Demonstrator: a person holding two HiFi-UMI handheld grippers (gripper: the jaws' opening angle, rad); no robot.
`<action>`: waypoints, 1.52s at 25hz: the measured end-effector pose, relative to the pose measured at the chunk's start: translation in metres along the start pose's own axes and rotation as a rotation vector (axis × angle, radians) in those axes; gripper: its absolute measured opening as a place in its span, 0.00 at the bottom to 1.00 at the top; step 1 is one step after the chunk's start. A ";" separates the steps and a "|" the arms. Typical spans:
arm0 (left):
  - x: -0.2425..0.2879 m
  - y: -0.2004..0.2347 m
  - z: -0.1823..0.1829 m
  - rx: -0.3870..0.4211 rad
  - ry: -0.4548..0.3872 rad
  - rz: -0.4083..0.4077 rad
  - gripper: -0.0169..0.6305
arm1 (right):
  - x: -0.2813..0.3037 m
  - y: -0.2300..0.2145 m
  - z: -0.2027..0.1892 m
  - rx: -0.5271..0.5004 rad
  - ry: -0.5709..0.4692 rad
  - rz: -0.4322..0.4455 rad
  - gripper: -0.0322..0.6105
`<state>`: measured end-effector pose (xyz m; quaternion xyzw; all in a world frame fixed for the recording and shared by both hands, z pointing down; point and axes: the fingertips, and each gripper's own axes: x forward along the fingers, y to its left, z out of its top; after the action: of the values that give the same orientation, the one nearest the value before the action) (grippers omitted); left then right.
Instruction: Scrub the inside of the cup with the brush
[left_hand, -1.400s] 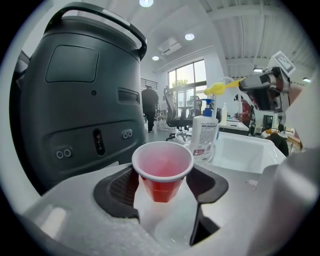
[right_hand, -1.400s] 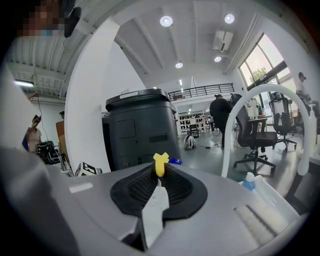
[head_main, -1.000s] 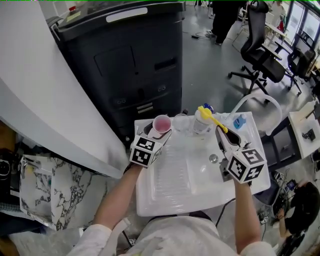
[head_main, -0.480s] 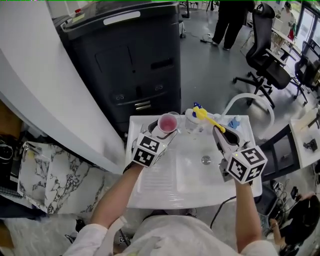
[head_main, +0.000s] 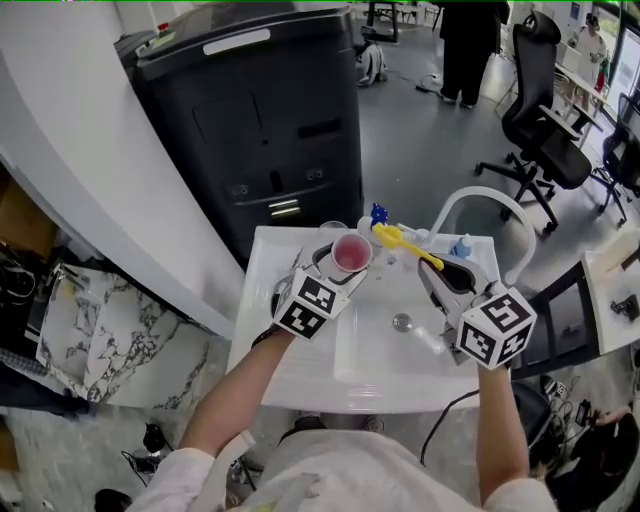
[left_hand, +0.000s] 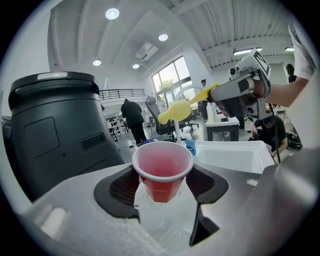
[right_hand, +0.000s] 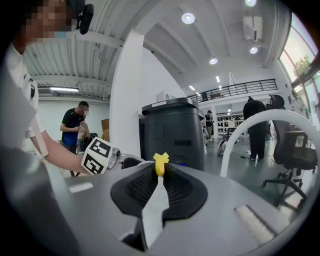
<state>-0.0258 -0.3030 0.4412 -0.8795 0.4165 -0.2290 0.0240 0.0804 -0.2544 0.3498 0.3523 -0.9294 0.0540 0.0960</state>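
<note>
Your left gripper (head_main: 332, 268) grips the thin red plastic cup (left_hand: 162, 169) wide-jawed above the white sink (head_main: 300, 372), and your right gripper (head_main: 443, 272) is clamped on the yellow plastic brush (head_main: 404, 243) just beside it, so an off-centre jab could crumple or dislodge the cup.

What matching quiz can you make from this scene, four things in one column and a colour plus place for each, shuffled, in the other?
Things:
1. cup
2. brush
3. bin
4. sink

Colour and place:
A. yellow, gripped by the right gripper
B. white, beneath both grippers
C. red, gripped upright by the left gripper
D. dark, standing beyond the sink

Pairs: 1-C, 2-A, 3-D, 4-B
</note>
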 end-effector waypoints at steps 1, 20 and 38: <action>0.001 -0.004 0.000 0.018 0.008 -0.003 0.49 | 0.001 0.003 -0.001 -0.022 0.014 0.026 0.10; 0.016 -0.052 -0.008 0.350 0.111 -0.071 0.49 | 0.039 0.024 -0.069 -0.409 0.445 0.224 0.10; 0.008 -0.059 -0.016 0.361 0.107 -0.095 0.48 | 0.043 0.044 -0.059 -0.291 0.383 0.249 0.10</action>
<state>0.0151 -0.2683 0.4721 -0.8663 0.3272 -0.3471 0.1484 0.0281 -0.2393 0.4156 0.2013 -0.9284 -0.0031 0.3123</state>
